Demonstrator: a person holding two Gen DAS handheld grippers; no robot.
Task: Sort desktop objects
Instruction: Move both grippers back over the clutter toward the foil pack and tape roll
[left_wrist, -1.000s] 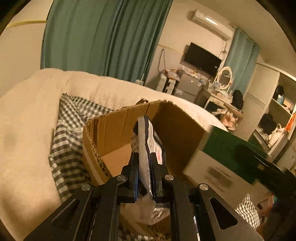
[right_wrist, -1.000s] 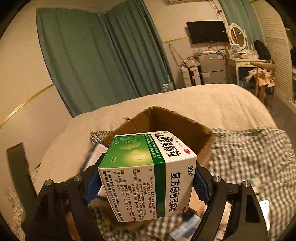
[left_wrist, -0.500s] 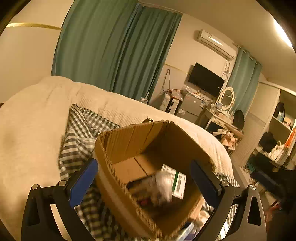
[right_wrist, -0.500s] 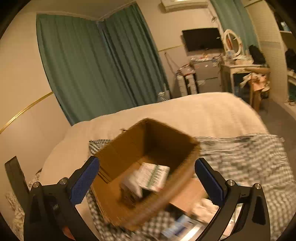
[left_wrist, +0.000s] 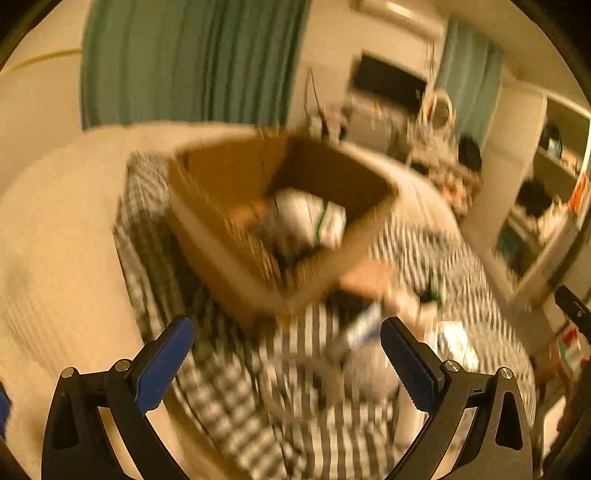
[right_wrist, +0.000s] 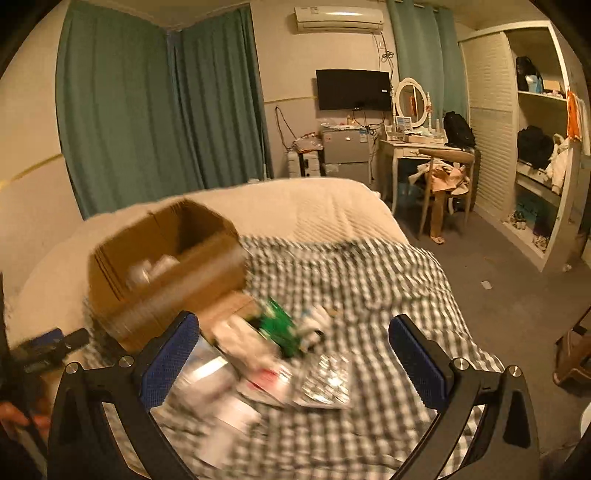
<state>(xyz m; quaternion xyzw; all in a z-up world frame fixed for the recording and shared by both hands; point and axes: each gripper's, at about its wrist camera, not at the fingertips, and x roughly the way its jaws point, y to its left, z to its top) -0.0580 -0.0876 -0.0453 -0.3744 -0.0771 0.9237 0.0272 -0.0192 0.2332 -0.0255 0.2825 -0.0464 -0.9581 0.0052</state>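
An open cardboard box (left_wrist: 229, 236) (right_wrist: 155, 291) sits on a checked cloth (left_wrist: 229, 398) (right_wrist: 369, 280) on a bed. Inside it lie a white-and-green medicine box (left_wrist: 330, 221) and a pale packet (left_wrist: 291, 210), both blurred. My left gripper (left_wrist: 286, 354) is open and empty, pulled back in front of the box. My right gripper (right_wrist: 293, 345) is open and empty too, above a blurred heap of small items: a green pack (right_wrist: 280, 326), foil blister sheets (right_wrist: 327, 380), white packets (right_wrist: 240, 336). The left gripper's body (right_wrist: 48, 350) shows at the right view's left edge.
A cream blanket (right_wrist: 295, 206) covers the bed. Teal curtains (right_wrist: 155, 110) hang behind. A chair (right_wrist: 443, 177), a dressing table (right_wrist: 410, 144) and open shelves (right_wrist: 539, 147) stand to the right, across grey floor (right_wrist: 498, 280).
Both grippers opened and dropped their loads, the packet and the green-and-white box, into the cardboard box, then drew back. The right view has swung right, toward the heap on the cloth.
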